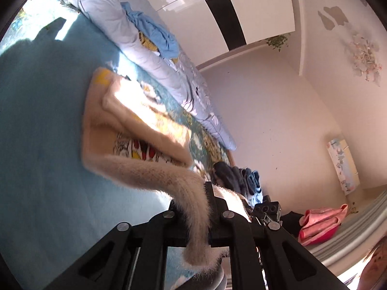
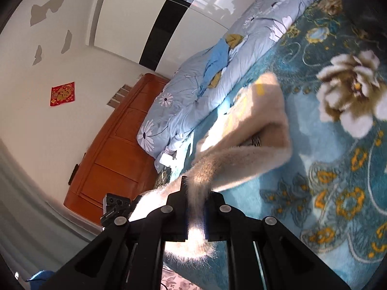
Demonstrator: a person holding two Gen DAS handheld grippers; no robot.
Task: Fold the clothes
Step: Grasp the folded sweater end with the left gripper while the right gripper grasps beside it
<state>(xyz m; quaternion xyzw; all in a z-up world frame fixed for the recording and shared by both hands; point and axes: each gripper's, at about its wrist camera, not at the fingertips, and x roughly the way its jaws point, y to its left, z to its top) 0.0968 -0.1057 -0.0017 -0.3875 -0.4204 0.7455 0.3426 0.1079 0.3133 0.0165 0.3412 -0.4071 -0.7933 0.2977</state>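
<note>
A cream fuzzy sweater [image 1: 135, 125] with a cartoon print on its front lies partly folded on the teal blanket [image 1: 43, 125]. My left gripper [image 1: 198, 207] is shut on the sweater's hem, which hangs between the jaws. In the right wrist view the same sweater [image 2: 263, 125] stretches away from me over the teal flowered blanket [image 2: 338, 193]. My right gripper [image 2: 196, 205] is shut on another part of its fuzzy edge. Both grippers hold the edge lifted off the bed. The other gripper's camera block [image 2: 116, 203] shows just left of my right one.
A rolled pale blue floral duvet [image 1: 154, 55] runs along the far side of the bed, with a blue garment [image 1: 154, 31] on it. Dark clothes [image 1: 237, 176] lie at the bed's end, pink ones [image 1: 321, 222] beyond. A wooden headboard [image 2: 116, 149] and white wardrobe [image 2: 135, 14] stand behind.
</note>
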